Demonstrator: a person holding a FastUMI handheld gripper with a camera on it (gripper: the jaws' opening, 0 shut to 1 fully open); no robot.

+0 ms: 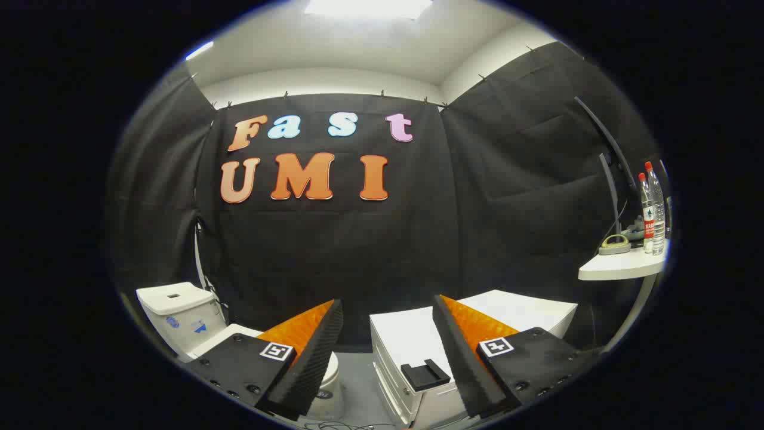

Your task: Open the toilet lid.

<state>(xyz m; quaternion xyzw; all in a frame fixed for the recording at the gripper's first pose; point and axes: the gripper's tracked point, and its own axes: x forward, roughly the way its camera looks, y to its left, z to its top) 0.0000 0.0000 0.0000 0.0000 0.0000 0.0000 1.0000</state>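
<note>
So, quick rundown of what's where:

Gripper [388,352]: up in the air, fingers spread wide apart with nothing between them, not touching anything.
Toilet [179,316]: low down behind the left finger, against the black cloth wall. The finger covers most of the bowl, so only the tank and a bit of the front really show.
Lid [218,337]: looks down flat on the bowl, though just a sliver of it peeks out next to the left finger, so I can't say much more.
Cabinet [412,340]: white, with drawers, sitting between the fingers and beyond them, right of the toilet and apart from it.
Holder [425,375]: small black bracket thing on the cabinet's front edge.
Bench [621,266]: white, off past the right finger, higher than the cabinet.
Bottles [652,209]: two clear ones with red caps, upright on the bench, side by side.
Tape roll [615,245]: on the bench just beside the bottles.
</note>
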